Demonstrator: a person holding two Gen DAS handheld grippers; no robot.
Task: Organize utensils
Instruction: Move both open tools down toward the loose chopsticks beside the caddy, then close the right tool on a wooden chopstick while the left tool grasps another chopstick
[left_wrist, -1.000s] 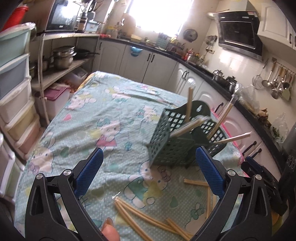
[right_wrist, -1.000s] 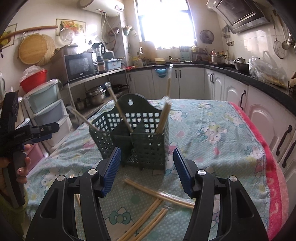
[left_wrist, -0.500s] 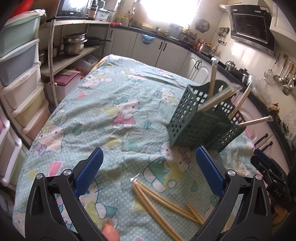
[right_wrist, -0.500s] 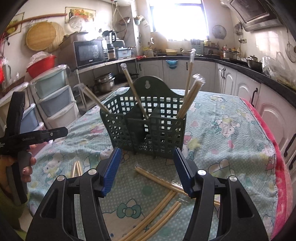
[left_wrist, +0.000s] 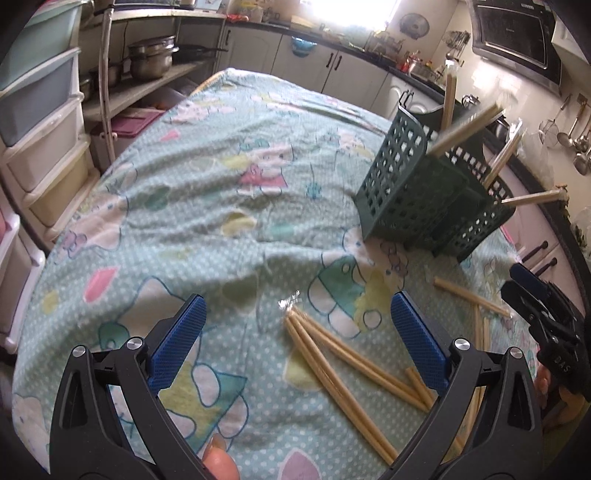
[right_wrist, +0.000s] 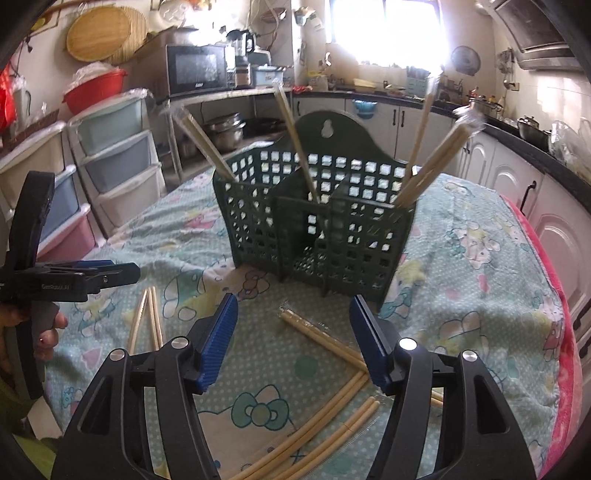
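I am working in a home kitchen, a lived-in one. White base cabinets (right_wrist: 476, 155) run under a dark counter (right_wrist: 532, 144) along the far and right walls, crowded with pots and jars below a bright window (right_wrist: 388, 29). A range hood (left_wrist: 517, 44) hangs on the right wall, with ladles and strainers (left_wrist: 572, 136) on hooks beside it. On the left, a microwave (right_wrist: 195, 70) sits on a shelf above stacked steel pots (left_wrist: 151, 59), next to plastic drawer towers (right_wrist: 114, 155). My tabletop (left_wrist: 184, 192) wears a cartoon-cat cloth (hardly lab issue), reaching to its far edge near the cabinets.
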